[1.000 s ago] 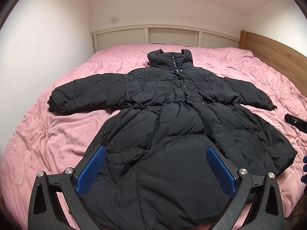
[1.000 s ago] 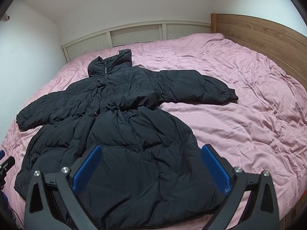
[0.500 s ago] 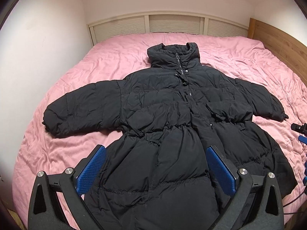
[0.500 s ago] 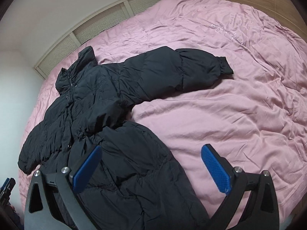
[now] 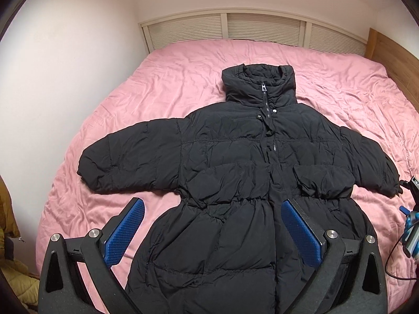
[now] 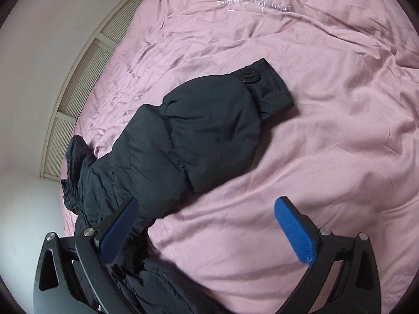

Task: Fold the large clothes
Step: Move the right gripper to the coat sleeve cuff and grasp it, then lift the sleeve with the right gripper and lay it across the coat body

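Note:
A large black puffer coat (image 5: 235,162) lies flat, front up, on the pink bed (image 5: 167,83), collar toward the headboard and both sleeves spread out. My left gripper (image 5: 212,233) is open and empty above the coat's waist and lower left skirt. My right gripper (image 6: 207,230) is open and empty, hovering low over the coat's right sleeve (image 6: 199,136), whose cuff (image 6: 272,86) has a round button. The right gripper also shows at the right edge of the left wrist view (image 5: 409,225).
A louvered cream headboard (image 5: 235,28) and a wooden side panel (image 5: 392,49) border the bed. A white wall (image 5: 52,78) runs along the left. Yellow-brown clothing (image 5: 15,282) lies off the bed's near left corner. White embroidered text (image 6: 254,5) marks the sheet beyond the sleeve.
Both grippers moved forward over the bed. The left view closed in on the coat's body. The right gripper swung right and down toward the right sleeve. Both stayed open.

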`<state>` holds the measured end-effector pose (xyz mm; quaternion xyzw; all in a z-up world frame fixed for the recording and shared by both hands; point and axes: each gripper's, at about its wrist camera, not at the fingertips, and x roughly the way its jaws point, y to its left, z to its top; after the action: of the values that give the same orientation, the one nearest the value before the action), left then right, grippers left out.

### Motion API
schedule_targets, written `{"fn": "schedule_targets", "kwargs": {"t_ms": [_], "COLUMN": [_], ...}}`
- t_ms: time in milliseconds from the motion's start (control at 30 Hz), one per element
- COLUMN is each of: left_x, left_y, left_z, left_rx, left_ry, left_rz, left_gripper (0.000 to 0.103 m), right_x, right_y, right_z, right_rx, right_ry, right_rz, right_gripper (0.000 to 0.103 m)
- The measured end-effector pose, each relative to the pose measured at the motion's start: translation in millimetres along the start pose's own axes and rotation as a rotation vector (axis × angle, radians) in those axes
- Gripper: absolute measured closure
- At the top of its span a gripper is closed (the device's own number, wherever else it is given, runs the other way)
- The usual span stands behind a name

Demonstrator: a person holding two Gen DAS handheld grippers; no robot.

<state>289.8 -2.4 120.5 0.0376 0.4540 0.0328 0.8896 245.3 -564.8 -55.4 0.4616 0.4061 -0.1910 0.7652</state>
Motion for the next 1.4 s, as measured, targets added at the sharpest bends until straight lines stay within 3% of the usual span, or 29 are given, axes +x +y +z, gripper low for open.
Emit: {"fn": "schedule_targets", "kwargs": {"t_ms": [233,467,667,800,1067,1400], "left_x": [11.9,16.4,12.3,8.9,15.3,34.6], "left_y": [-2.9,-0.1,0.7,2.4,25.1,86.8], "left_z": [1.7,-2.7,-5.1,-8.6,-17.1,-23.1], "left_rx": [-0.022,-0.042,-0.054,-0.062,-0.105,-0.145], "left_ry": [0.064,0.105,0.106,0.091,0.043,0.030], "left_rz": [0.065,0.099,0.098,0.072,0.008,-0.040], "left_gripper": [0.001,0.001,0.001,0.001,0.001,0.001], "right_x": [54.2,75.9,69.6,49.9,0.8,-26.2], "right_y": [-26.9,-34.1,-9.7,27.9,139.2,294.9], "right_z": [26.8,46.5,66.1,75.4,66.0,-27.8], "right_rx": [0.133,0.230,0.147,0.020,-0.280,-0.572], "right_ry": [0.033,0.001,-0.024,-0.057,-0.112,-0.086], "right_rz": [0.057,0.096,0.103,0.098,0.132,0.229], "right_gripper": [0.003,0.036,0.074,0.088,0.095,0.097]}}
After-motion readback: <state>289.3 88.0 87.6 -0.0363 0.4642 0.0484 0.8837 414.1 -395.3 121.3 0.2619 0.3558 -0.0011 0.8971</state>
